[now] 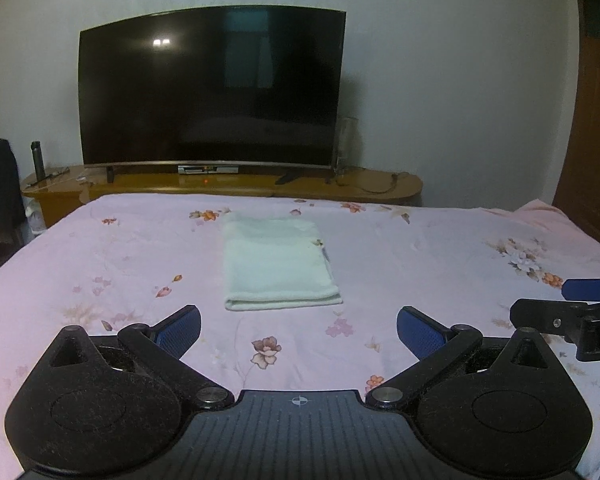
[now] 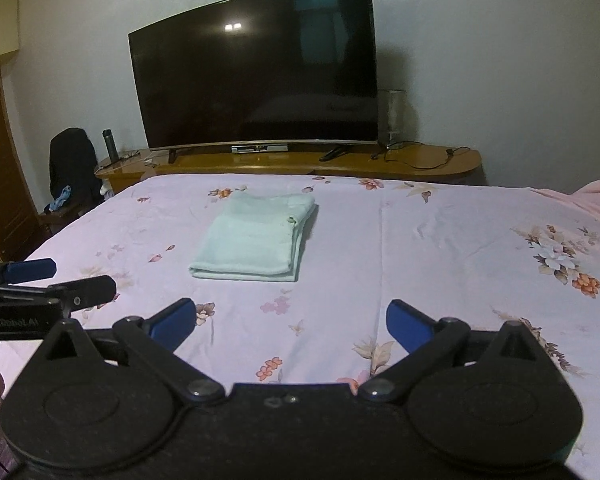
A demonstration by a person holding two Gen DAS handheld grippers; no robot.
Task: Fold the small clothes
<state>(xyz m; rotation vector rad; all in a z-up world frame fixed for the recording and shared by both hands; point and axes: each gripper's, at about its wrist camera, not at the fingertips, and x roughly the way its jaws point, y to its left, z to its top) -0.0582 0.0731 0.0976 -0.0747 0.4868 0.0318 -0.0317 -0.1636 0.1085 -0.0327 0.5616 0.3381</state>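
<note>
A pale green cloth (image 1: 278,262) lies folded into a neat rectangle on the pink floral bed sheet (image 1: 420,256). It also shows in the right wrist view (image 2: 254,240). My left gripper (image 1: 298,326) is open and empty, held above the sheet a little short of the cloth's near edge. My right gripper (image 2: 290,318) is open and empty, nearer than the cloth and to its right. The right gripper's fingers (image 1: 540,312) show at the right edge of the left wrist view. The left gripper's fingers (image 2: 80,290) show at the left edge of the right wrist view.
A large dark TV (image 1: 214,88) stands on a long wooden cabinet (image 1: 228,184) beyond the bed's far edge. A dark bottle (image 1: 37,160) and cables lie on the cabinet. A chair with dark clothes (image 2: 72,164) stands at the left. A wooden door (image 1: 596,120) is at the right.
</note>
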